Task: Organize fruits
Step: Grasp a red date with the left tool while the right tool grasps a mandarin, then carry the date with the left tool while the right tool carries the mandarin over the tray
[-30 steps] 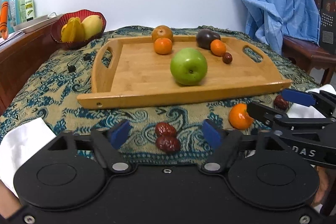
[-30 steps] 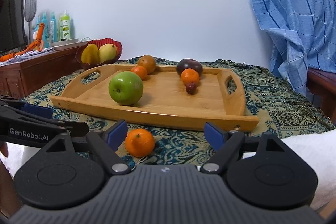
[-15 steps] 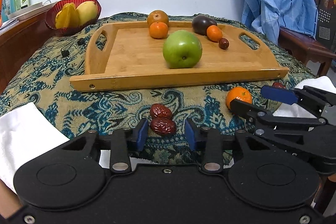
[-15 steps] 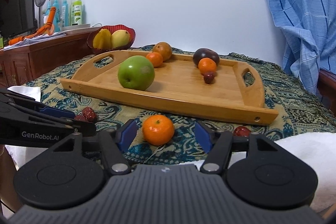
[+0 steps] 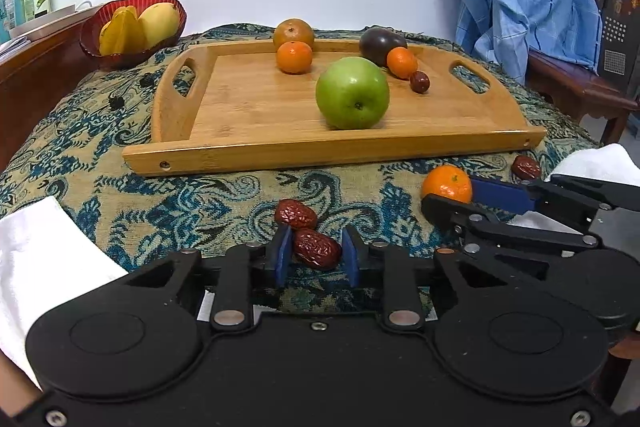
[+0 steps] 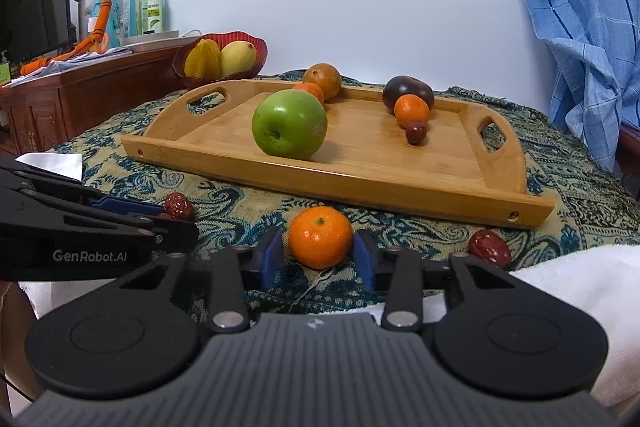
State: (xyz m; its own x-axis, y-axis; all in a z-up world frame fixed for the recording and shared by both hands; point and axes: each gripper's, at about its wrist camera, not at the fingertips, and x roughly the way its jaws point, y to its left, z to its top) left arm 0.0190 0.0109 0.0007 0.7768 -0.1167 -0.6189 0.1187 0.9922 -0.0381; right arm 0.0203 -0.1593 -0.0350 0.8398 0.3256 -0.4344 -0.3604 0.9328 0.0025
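1. Two grippers work at the near edge of the patterned cloth (image 5: 60, 147), short of the wooden tray (image 5: 320, 155).
2. Left gripper (image 5: 314, 253): jaws have just closed onto a red date (image 5: 317, 254); a second date (image 5: 295, 213) lies just beyond it.
3. Right gripper (image 6: 318, 257): jaws have just been closing around a mandarin (image 6: 320, 237); pad contact cannot be confirmed.
4. Third date (image 6: 489, 247) lies near the tray's right front corner.
5. Green apple (image 5: 352, 93) sits mid-tray.

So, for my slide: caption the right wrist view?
Right gripper closing around a mandarin on the patterned cloth, before the wooden tray.
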